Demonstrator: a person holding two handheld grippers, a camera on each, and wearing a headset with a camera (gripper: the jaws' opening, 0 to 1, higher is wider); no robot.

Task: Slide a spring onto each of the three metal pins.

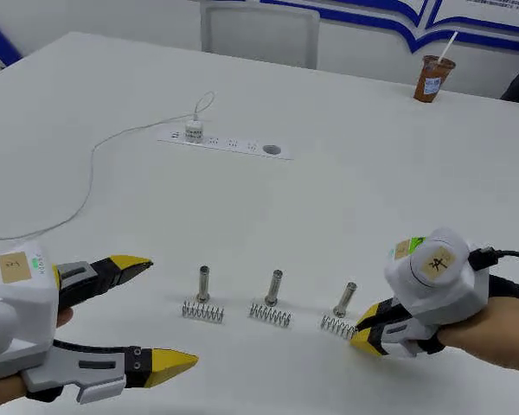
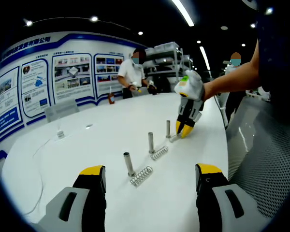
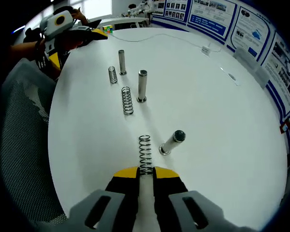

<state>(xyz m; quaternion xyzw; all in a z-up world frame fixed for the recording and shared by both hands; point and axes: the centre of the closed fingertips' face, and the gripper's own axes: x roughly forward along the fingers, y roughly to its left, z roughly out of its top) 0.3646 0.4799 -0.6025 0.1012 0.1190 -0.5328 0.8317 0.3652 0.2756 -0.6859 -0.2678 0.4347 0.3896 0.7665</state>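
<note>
A wide white table (image 1: 346, 199) has a grey chair (image 1: 259, 33) at its far edge, below a wall with blue stripes. A power strip (image 1: 225, 143) with a white cable plugged in lies mid-table. A cup (image 1: 432, 78) of brown drink with a straw stands at the far right. The left gripper (image 1: 160, 311) gapes wide and holds nothing. The right gripper (image 1: 363, 333) is closed, pinching the end of the rightmost spring (image 1: 336, 325). Three pins (image 1: 274, 287) stand in a row with nothing in front of them, and one of the springs (image 1: 269, 315) lies flat just before each.

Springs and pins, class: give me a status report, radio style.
Right gripper shut on end of nearest spring, flat on table. Left gripper open, empty. Three pins standing, all bare. Nothing blocking.
</note>
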